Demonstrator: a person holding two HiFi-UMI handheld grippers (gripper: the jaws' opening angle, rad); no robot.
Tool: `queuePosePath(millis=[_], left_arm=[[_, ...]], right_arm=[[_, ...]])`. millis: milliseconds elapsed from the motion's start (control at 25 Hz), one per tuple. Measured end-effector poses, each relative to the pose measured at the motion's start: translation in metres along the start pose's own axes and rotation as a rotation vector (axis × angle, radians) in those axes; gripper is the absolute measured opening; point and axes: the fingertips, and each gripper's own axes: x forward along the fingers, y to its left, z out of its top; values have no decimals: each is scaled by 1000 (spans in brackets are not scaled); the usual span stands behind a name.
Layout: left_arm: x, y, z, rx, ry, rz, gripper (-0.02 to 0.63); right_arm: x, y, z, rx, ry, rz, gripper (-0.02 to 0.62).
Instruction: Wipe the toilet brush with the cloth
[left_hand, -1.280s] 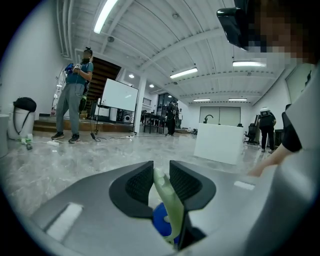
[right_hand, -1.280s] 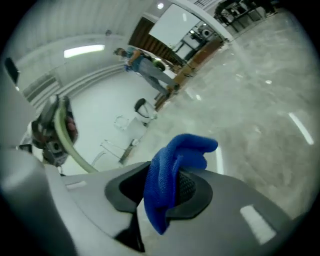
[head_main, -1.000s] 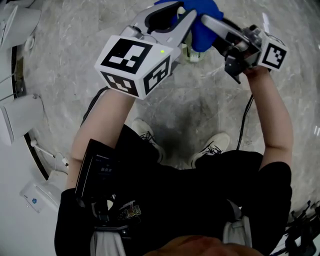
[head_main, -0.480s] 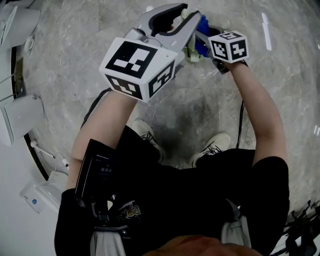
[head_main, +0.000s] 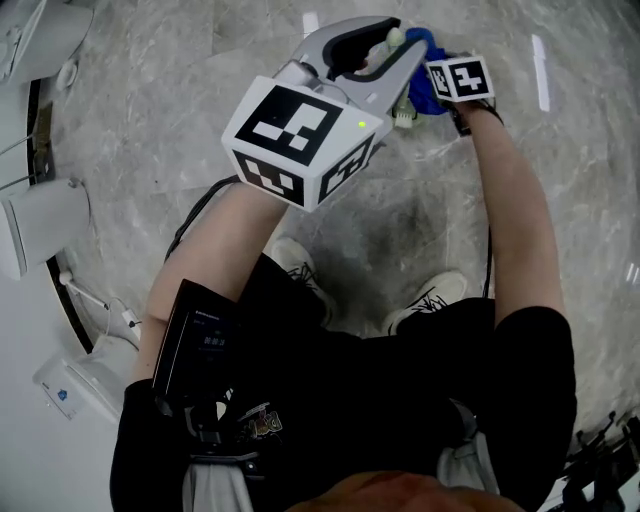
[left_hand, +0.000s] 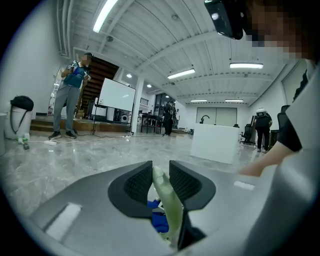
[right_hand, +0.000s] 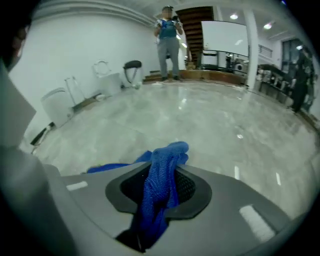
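Jaws of the left gripper are closed on the pale green handle of the toilet brush, which stands upright between the ribbed black pads and fills the gap between them. From the head view the handle's rounded end pokes out by the jaw tips, and white bristles show just below the gripper's grey body. The right gripper is clamped on the blue cloth: the bunched cloth runs up between its pads, bulges out past the tips, and a fold trails off to the left. In the head view the two grippers meet out in front of the person, high in the picture, with the cloth lying right beside the left gripper's jaws and the brush. The left gripper view shows a bit of blue just behind the handle, below the pads; whether it presses on the handle I cannot tell. Below is a grey marbled floor, and the person's shoes stand on it
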Motion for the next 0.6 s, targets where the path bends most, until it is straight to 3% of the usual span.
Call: queuePosePath(millis=[80,120,240,360,520,600], left_arm=[[2,-1,-3,5,6,-5,110],[3,-1,-4,5,10,-5,110],[5,0,-3,2,18,-5,110],[4,3,-3,4,16,-3,110],[3,4,1,3,16,3,110],[2,3,5,7,15,2,110]], right_arm=[[-5,-38,-41,108,78,-92,94],[-9,-42,-64,137,118,-70,94],[-24,-3,-122,26,194,118,92],[-39,65,-157,-88,187,290,89],[-58,163,-144,-190,89,479,86],[-64,201,-113,-198,8,505,83]])
